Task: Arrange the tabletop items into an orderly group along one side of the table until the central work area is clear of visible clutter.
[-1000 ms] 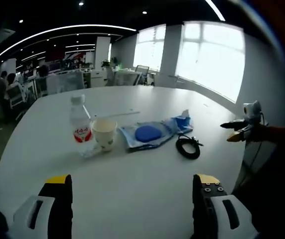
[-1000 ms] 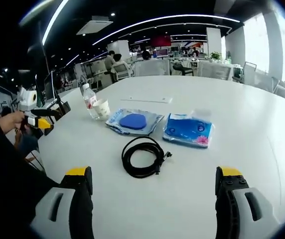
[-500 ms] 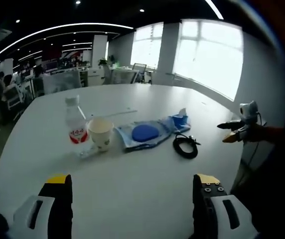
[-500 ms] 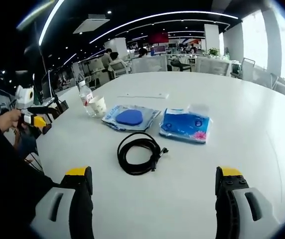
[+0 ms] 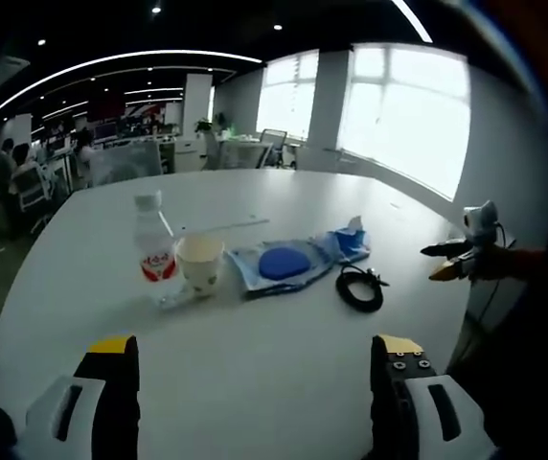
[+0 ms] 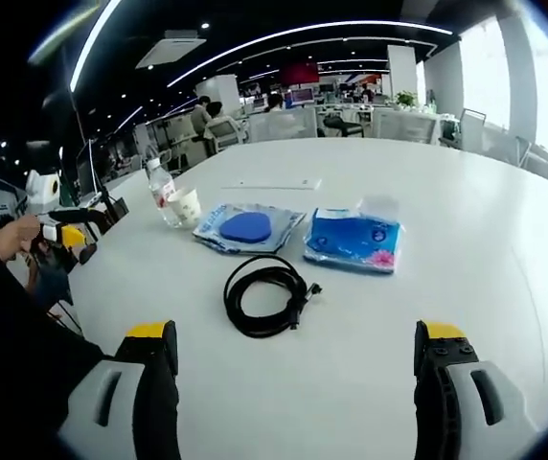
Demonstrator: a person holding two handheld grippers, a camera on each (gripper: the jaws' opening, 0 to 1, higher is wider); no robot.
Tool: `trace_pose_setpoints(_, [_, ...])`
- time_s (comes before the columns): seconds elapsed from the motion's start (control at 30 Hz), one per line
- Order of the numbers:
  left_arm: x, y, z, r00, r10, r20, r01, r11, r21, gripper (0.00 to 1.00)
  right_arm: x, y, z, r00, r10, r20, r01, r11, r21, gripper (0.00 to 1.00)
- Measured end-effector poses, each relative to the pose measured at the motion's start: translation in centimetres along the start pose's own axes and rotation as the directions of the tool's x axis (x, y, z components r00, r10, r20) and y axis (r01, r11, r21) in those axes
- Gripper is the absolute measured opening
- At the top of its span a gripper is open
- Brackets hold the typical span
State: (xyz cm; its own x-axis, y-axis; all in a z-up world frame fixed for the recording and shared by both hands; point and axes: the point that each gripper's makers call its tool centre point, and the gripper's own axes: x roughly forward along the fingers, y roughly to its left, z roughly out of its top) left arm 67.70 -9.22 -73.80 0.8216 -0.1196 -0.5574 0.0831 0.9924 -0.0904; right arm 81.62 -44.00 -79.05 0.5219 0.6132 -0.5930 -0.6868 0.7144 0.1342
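On the white table (image 5: 255,383) (image 6: 466,240) stand a water bottle (image 5: 155,241) (image 6: 164,190) and a paper cup (image 5: 200,263) (image 6: 188,204). Right of them lie a clear bag with a blue disc (image 5: 282,264) (image 6: 246,228), a blue tissue pack (image 5: 351,238) (image 6: 354,241) and a coiled black cable (image 5: 360,287) (image 6: 266,300). My left gripper (image 5: 255,379) (image 6: 63,230) is open over bare table in front of the cup. My right gripper (image 6: 298,369) (image 5: 449,261) is open, a little short of the cable.
A thin white strip (image 5: 226,226) (image 6: 269,183) lies on the table behind the items. Office desks, chairs and people (image 5: 25,172) fill the background, with bright windows (image 5: 399,105) on one side. A hand (image 6: 6,238) holds the left gripper at the table's edge.
Both cameras shifted slightly; in the right gripper view the cable and tissue pack sit a bit higher and farther left. Nothing on the table has moved, and both grippers stay open.
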Motion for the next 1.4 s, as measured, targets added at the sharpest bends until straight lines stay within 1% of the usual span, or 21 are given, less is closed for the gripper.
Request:
trace_pose_setpoints(0.13, [-0.2,-0.1,0.0,1.000,-0.011,0.005,0.011,1.000,0.008,0.99,-0.1,-0.2,0.1,1.000,-0.006,0.009,0.006,1.000,0.006,1.00])
trace_pose_setpoints(0.33, [-0.4,1.0,-0.4,1.000,-0.005,0.005,0.005,1.000,-0.002,0.99,-0.3,0.1,0.6,1.000,-0.014,0.024,0.014,1.000,0.007,1.00])
trace_pose_setpoints(0.4, [-0.4,0.8,-0.3,1.000,-0.010,0.011,0.010,1.000,0.003,0.99,-0.3,0.3,0.7,1.000,-0.015,0.024,0.015,1.000,0.008,1.00])
trace_pose_setpoints(0.53, [-0.4,1.1,-0.3,1.000,-0.008,0.013,0.008,1.000,0.003,0.99,-0.5,0.6,1.1,0.999,-0.018,0.036,0.018,1.000,-0.006,1.00])
trace_pose_setpoints(0.73, [-0.4,1.0,-0.1,1.000,-0.015,0.024,0.015,1.000,0.002,0.99,-0.7,0.8,1.6,0.999,-0.020,0.046,0.020,1.000,-0.013,1.00])
trace_pose_setpoints(0.9, [-0.4,1.0,-0.1,1.000,-0.017,0.024,0.016,1.000,0.010,0.99,-0.6,1.2,1.7,0.999,-0.012,0.043,0.012,1.000,-0.020,1.00])
trace_pose_setpoints(1.2, [-0.6,1.3,-0.2,0.999,-0.017,0.029,0.016,1.000,0.005,0.99,-0.5,1.6,1.3,1.000,-0.015,0.018,0.015,1.000,-0.020,1.00])
trace_pose_setpoints(1.4, [-0.6,1.6,-0.2,0.999,-0.007,0.033,0.008,1.000,-0.004,0.99,-0.5,1.7,1.9,0.999,-0.016,0.028,0.017,1.000,-0.025,1.00])
